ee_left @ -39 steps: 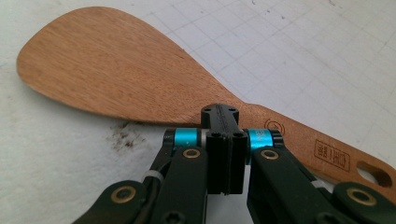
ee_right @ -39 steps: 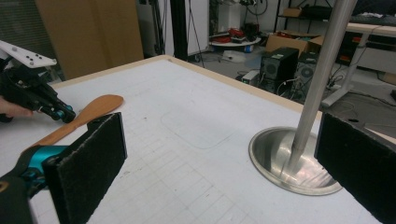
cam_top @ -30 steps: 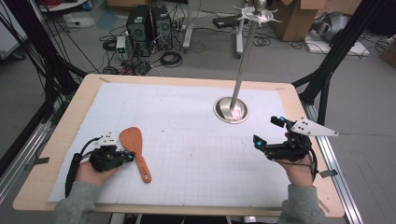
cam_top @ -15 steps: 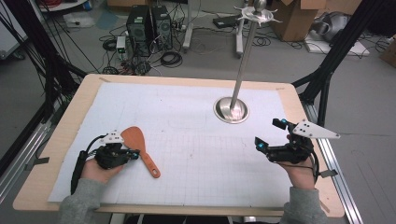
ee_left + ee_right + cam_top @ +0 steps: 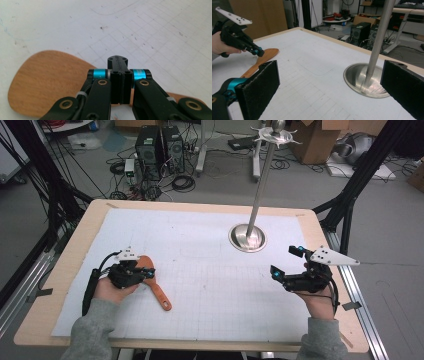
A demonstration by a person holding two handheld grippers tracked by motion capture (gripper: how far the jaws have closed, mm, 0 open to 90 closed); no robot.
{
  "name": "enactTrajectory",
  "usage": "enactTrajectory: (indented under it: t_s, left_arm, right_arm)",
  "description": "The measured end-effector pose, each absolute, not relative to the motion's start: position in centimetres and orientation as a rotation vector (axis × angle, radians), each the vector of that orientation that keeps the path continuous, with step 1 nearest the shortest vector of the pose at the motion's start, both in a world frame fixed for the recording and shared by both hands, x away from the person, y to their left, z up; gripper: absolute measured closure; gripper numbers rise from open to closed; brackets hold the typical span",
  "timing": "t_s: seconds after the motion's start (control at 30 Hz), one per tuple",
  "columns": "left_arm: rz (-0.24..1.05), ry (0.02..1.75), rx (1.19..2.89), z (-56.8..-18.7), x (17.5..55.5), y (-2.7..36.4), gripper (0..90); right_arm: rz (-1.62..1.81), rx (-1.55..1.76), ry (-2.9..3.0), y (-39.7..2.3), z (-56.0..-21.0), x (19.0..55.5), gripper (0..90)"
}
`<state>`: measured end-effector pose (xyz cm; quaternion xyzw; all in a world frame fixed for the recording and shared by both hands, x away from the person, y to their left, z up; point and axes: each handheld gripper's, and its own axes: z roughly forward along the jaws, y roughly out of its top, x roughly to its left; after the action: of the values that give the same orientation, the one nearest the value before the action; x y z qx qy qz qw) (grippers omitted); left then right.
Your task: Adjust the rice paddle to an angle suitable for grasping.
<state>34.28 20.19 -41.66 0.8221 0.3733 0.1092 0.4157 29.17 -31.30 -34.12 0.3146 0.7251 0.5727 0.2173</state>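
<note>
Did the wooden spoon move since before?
Yes. The wooden spoon has swung round: its handle now points more toward the metal stand's base, the left gripper over it.

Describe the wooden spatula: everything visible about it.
The wooden spatula is orange-brown with visible grain, a broad rounded blade and a slim handle. It lies flat on the white gridded mat, blade away from the person, handle angled toward the table's near edge. The left gripper, fingers closed, sits over its neck; contact is unclear.
</note>
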Motion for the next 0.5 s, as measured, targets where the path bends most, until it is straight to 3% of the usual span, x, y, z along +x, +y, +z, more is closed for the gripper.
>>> enactTrajectory:
  t_s: [0.27,0.5]
  left_arm:
    - [0.283,0.915,2.154,-42.5,37.1,17.8,89.3]
    - [0.306,0.985,2.110,-43.3,38.5,18.8,89.3]
  right_arm:
    - [1.589,0.868,2.026,-31.0,-34.2,29.2,0.9]
    - [1.592,0.880,2.020,-31.3,-34.1,29.1,0.9]
